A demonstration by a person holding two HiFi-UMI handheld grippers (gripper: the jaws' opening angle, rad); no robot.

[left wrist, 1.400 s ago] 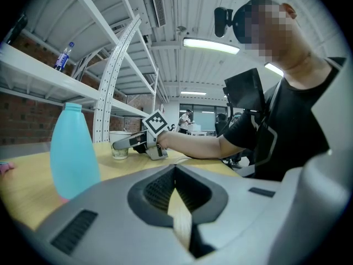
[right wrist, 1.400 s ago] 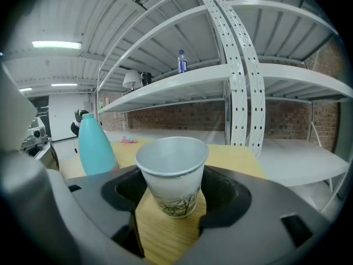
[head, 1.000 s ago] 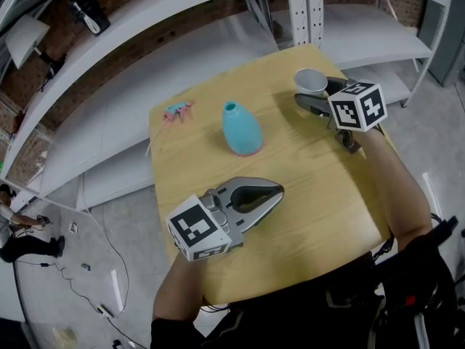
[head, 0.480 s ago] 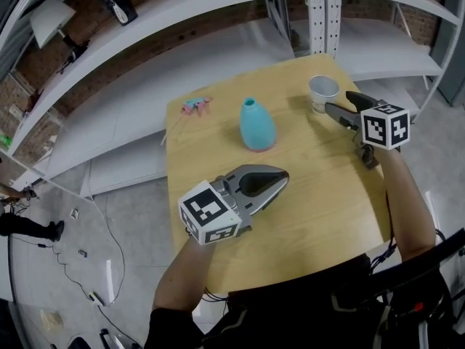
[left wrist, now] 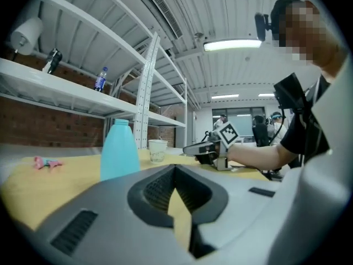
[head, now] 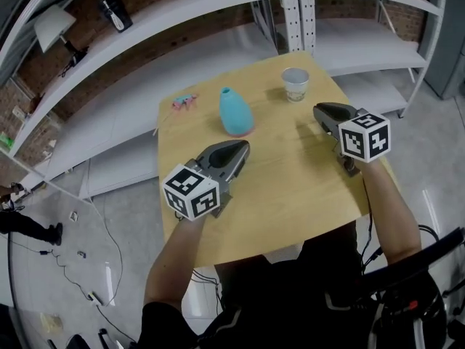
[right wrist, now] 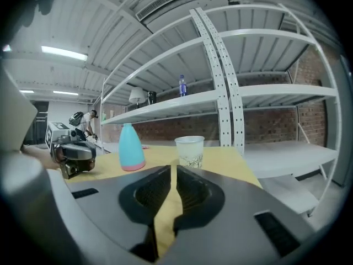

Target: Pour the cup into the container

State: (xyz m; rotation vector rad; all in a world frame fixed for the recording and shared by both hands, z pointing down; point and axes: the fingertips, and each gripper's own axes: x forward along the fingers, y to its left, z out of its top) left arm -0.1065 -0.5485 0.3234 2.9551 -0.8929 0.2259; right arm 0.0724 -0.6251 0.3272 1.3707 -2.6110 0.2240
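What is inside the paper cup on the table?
The head view looks down into the paper cup and shows only a pale interior; any contents are too small to tell. Both gripper views see it side-on, so its wall hides the inside.

Cup (head: 295, 83): white, faint grey-green sprig print. Container (head: 235, 113): turquoise, pink base band. Counter (head: 290, 187): pale wood grain. Small object (head: 184, 102): pink and teal. Shelving (head: 167, 57): white. Wall (right wrist: 281, 123): red-brown brick.
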